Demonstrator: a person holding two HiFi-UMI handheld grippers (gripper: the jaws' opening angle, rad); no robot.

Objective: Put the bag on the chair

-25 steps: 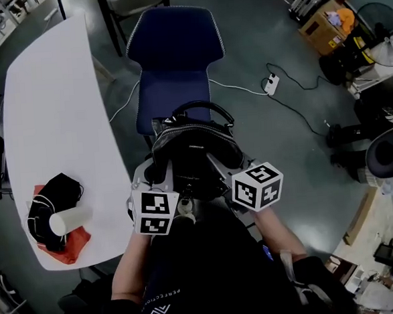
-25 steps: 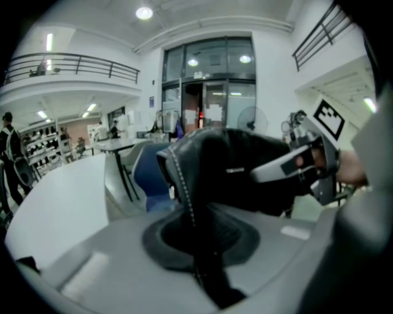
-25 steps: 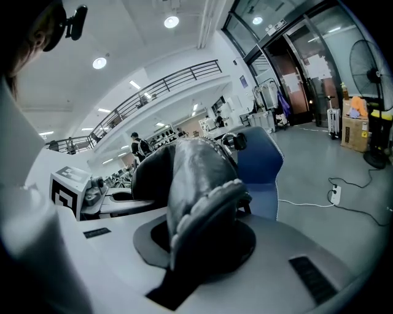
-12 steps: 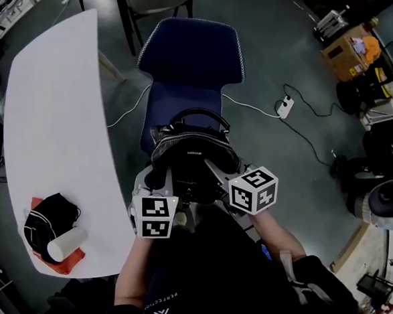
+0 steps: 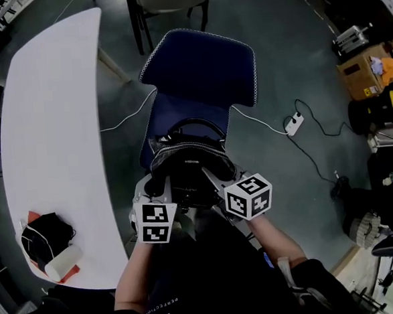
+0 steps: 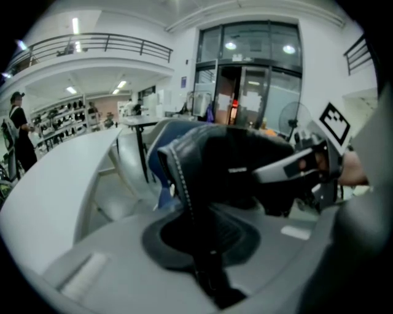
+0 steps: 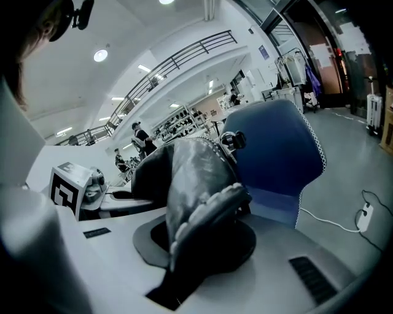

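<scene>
The long white desk point(image 5: 53, 116) curves down the left side, and just beside its right edge stands a blue chair point(image 5: 197, 72) with white stitching round the backrest, its seat facing the person. A black leather bag point(image 5: 191, 163) with a looped handle sits over the front edge of that seat, carried between the two grippers — whether its underside touches the seat cannot be told. The left gripper point(image 6: 202, 233) has its fingers pinched on the bag's stitched end, and the right gripper point(image 7: 196, 239) has its fingers clamped on the opposite end, by the beaded trim. At the desk's near corner lies a black bundle point(image 5: 46, 234) on a red cloth point(image 5: 31, 217), with a white roll point(image 5: 63, 261) against it. On the floor right of the chair lies a power strip point(image 5: 293, 121) — its cable trails away.
</scene>
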